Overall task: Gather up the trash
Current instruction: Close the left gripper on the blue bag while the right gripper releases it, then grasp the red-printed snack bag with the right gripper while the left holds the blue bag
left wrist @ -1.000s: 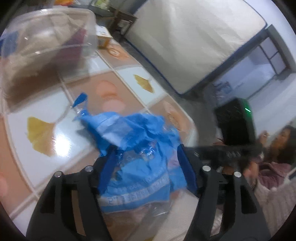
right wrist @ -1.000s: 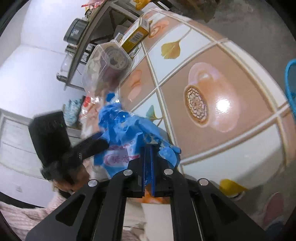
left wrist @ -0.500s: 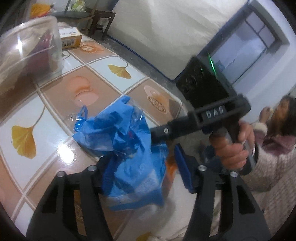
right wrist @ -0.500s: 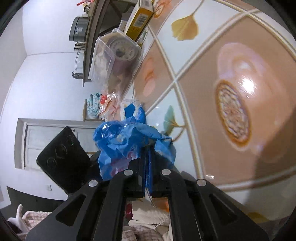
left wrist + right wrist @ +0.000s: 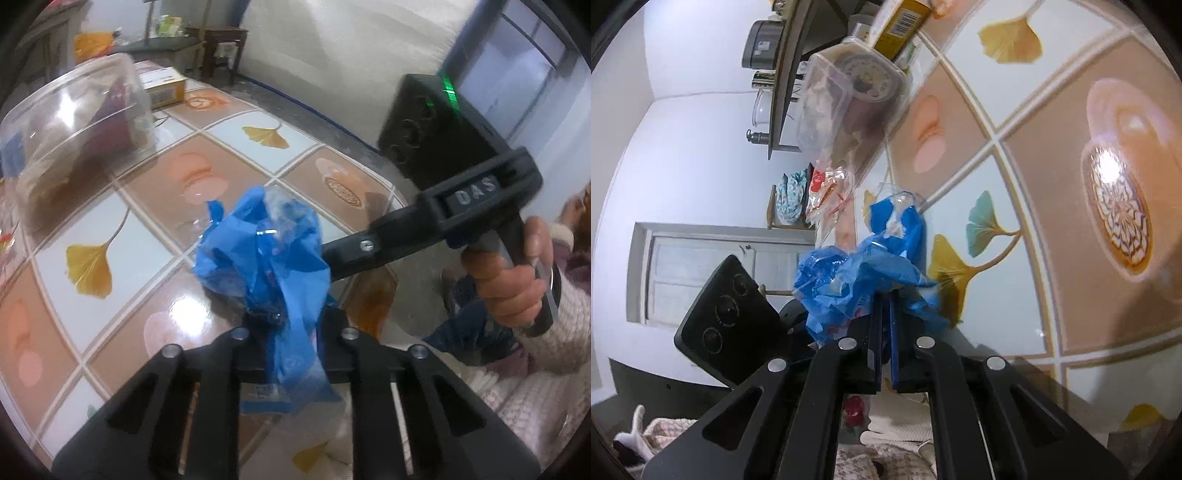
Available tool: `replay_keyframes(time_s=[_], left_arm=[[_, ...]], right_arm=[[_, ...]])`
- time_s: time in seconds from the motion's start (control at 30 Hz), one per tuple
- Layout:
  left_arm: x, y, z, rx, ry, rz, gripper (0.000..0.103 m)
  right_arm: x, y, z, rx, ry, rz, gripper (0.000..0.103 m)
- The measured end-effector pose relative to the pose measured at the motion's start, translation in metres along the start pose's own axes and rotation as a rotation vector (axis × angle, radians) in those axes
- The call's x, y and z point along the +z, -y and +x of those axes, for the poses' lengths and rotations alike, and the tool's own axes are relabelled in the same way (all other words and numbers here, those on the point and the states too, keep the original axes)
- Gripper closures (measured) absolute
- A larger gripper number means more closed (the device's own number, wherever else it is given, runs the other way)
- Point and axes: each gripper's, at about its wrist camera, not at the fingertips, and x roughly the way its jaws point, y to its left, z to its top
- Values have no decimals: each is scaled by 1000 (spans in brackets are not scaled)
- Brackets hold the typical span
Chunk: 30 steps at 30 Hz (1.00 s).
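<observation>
**Blue wrapper pinched from both sides**

The left gripper (image 5: 291,328) has just been closing and now clamps the blue wrapper (image 5: 266,254), which bunches up toward 12 o'clock above its jaws. The right gripper (image 5: 884,332), entering the left view from 3 o'clock, is also clamped on the wrapper's edge. Two grips likely keep the crumpled trash compact, clear of the table (image 5: 122,302) and the tub (image 5: 70,136) at 10 o'clock.

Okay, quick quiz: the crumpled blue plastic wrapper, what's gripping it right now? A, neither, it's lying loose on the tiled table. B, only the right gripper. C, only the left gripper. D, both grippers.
D: the left gripper and the right gripper are each shut on the crumpled blue plastic wrapper, holding it above the tiled table.
</observation>
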Motion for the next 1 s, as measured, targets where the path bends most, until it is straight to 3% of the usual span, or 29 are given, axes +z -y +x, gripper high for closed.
replay_keyframes(time_s=[0.1, 0.2, 0.37, 0.6, 0.77, 0.97, 1.0], left_arm=[[-4, -4, -6, 24, 25, -50, 94], [-13, -15, -17, 50, 60, -139, 95], [-32, -36, -40, 79, 120, -264, 95], [-58, -61, -66, 131, 183, -371, 95], [-78, -83, -90, 182, 218, -447, 95], [-105, -108, -112, 228, 237, -561, 95], [-110, -112, -116, 234, 243, -581, 95]], right_arm=[[-1, -13, -3, -26, 12, -42, 90], [-1, -25, -9, -65, 43, -79, 67], [10, -56, -21, -137, 91, -173, 51], [21, -108, -15, -268, 133, -389, 43], [28, -169, 27, -343, 95, -633, 29], [39, -236, 112, -460, 22, -980, 16], [41, -243, 132, -514, 19, -1052, 16]])
